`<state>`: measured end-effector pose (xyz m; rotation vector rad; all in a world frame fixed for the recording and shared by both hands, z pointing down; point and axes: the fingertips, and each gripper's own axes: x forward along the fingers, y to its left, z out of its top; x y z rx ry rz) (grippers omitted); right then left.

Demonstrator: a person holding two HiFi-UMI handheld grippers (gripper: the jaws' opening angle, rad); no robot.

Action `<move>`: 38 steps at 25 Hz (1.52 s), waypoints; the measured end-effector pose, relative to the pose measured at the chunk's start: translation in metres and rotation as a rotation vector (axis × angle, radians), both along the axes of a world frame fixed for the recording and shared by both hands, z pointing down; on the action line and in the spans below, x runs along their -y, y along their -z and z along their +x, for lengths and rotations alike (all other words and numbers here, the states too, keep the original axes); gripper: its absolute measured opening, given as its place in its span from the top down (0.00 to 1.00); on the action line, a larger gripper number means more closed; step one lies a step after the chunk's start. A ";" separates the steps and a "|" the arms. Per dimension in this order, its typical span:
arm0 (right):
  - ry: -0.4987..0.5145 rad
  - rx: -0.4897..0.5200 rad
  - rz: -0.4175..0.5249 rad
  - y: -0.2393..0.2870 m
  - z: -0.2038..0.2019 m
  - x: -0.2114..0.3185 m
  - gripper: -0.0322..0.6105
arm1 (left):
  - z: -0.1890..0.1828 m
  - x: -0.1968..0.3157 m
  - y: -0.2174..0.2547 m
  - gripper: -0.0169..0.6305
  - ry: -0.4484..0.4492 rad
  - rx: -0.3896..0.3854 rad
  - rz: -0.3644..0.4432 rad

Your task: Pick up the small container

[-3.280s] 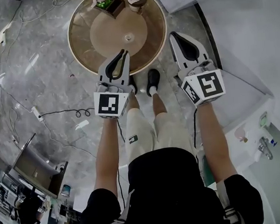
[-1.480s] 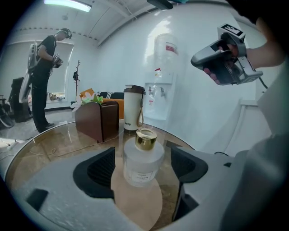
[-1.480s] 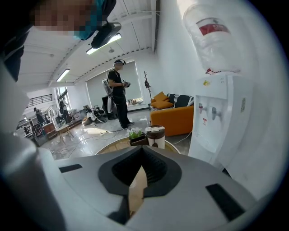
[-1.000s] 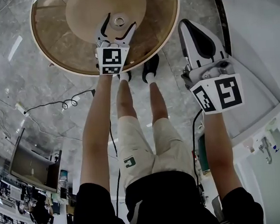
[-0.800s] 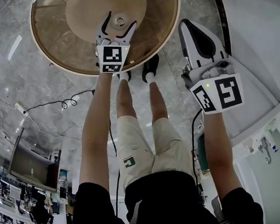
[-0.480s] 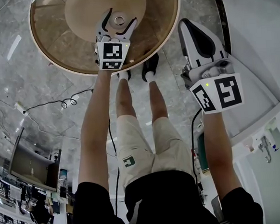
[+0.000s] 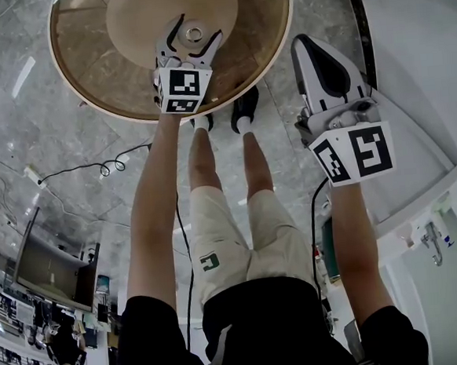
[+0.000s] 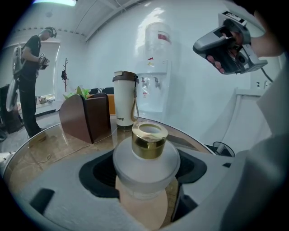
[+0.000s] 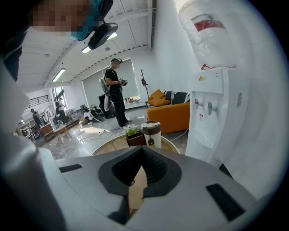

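Small container (image 8: pixel 145 155) now sits between our left hand-held gripper's (image 8: pixel 145 173) spread jaws since we nudged forward, so squeezing's next.

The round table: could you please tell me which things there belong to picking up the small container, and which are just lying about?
In the job: small container; left gripper, open around it.
Lying about: brown planter box; white tumbler; right gripper, shut and empty.
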<state>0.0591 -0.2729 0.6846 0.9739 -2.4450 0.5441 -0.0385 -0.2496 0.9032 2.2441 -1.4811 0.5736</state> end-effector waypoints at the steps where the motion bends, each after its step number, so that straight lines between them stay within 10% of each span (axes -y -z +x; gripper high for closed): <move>1: 0.000 -0.001 0.000 0.001 0.001 0.000 0.94 | 0.001 -0.001 0.002 0.42 -0.006 -0.002 -0.001; 13: 0.039 0.010 0.009 0.043 -0.004 -0.015 0.94 | -0.010 -0.031 0.073 0.42 -0.011 -0.012 -0.014; 31: 0.026 0.067 0.169 0.196 -0.037 -0.029 0.94 | -0.039 -0.071 0.301 0.42 -0.095 -0.001 0.022; 38: 0.001 0.075 0.245 0.262 -0.036 -0.026 0.94 | -0.041 -0.063 0.405 0.42 -0.063 -0.110 0.053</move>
